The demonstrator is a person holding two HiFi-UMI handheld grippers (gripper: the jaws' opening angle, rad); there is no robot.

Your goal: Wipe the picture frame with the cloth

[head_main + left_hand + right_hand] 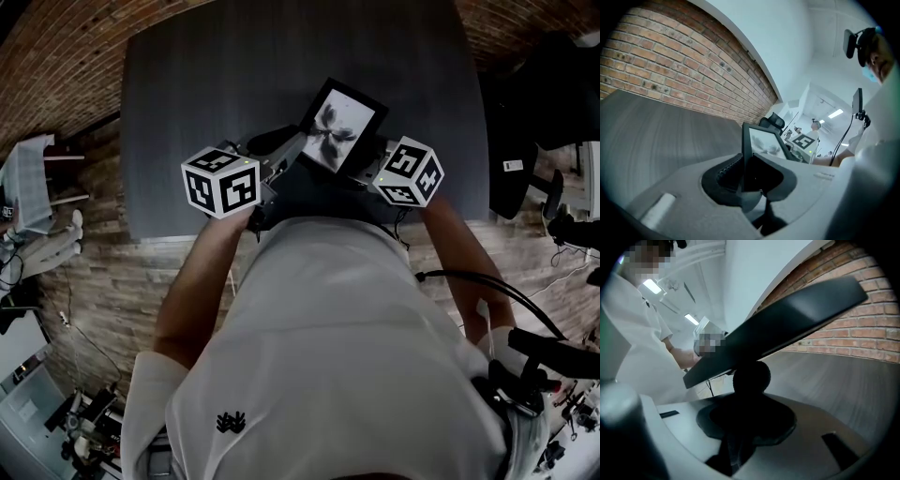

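Note:
A black picture frame with a grey flower print is held tilted above the dark grey table. My left gripper is shut on the frame's left edge. In the left gripper view the frame stands edge-on between the jaws of the left gripper. My right gripper is at the frame's right side. It is shut on a dark wad of cloth, which presses up against the frame's dark back. In the head view the cloth is hidden.
The table's near edge runs just in front of the person's body. A black office chair stands to the right of the table, and white furniture to the left. Cables trail at the lower right over the brick-patterned floor.

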